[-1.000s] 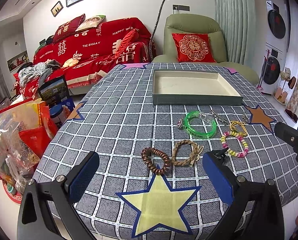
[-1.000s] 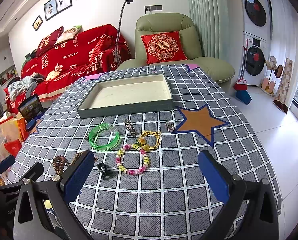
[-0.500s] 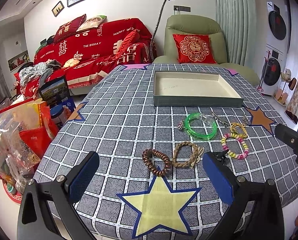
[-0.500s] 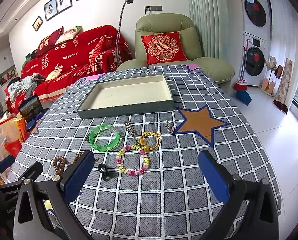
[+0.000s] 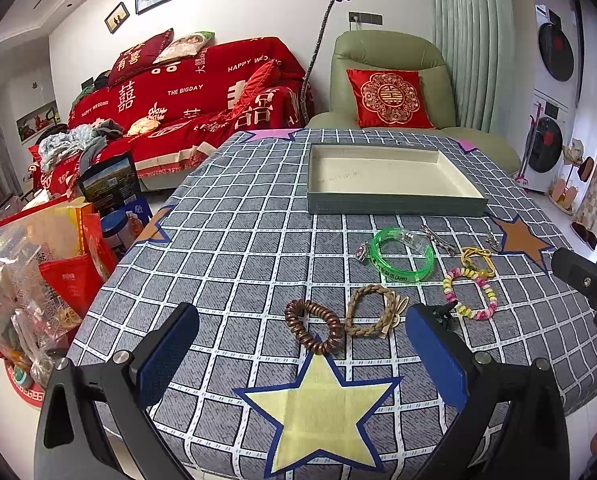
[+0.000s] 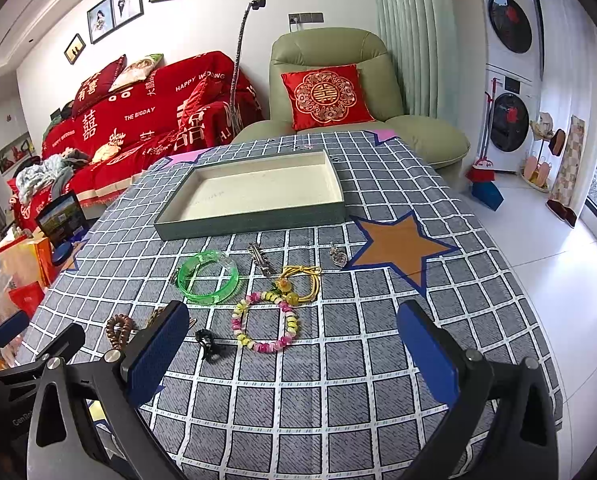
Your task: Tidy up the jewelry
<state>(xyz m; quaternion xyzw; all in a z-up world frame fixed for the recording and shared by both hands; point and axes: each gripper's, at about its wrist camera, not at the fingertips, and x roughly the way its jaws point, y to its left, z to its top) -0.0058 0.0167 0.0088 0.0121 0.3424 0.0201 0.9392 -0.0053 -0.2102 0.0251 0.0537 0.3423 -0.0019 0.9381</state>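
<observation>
Jewelry lies loose on the grey checked tablecloth (image 5: 234, 264), just short of the empty grey-green rectangular tray (image 6: 254, 222): a translucent green bangle (image 5: 402, 256), a brown coil band (image 5: 313, 326), a braided tan bracelet (image 5: 368, 316), a pastel beaded bracelet (image 6: 264, 322). Nothing is stowed yet, so I judge this the opening step. Left gripper (image 5: 302, 354) and right gripper (image 6: 294, 352) both hover spread wide, holding nothing. Next, one must descend on a piece. Only the right view shows the small black clip (image 6: 208, 342) whole

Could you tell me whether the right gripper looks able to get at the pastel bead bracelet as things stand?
Probably yes. The right gripper is open, and the bead bracelet lies flat on the tablecloth just ahead between its fingers, with only a small black clip beside it.
</observation>
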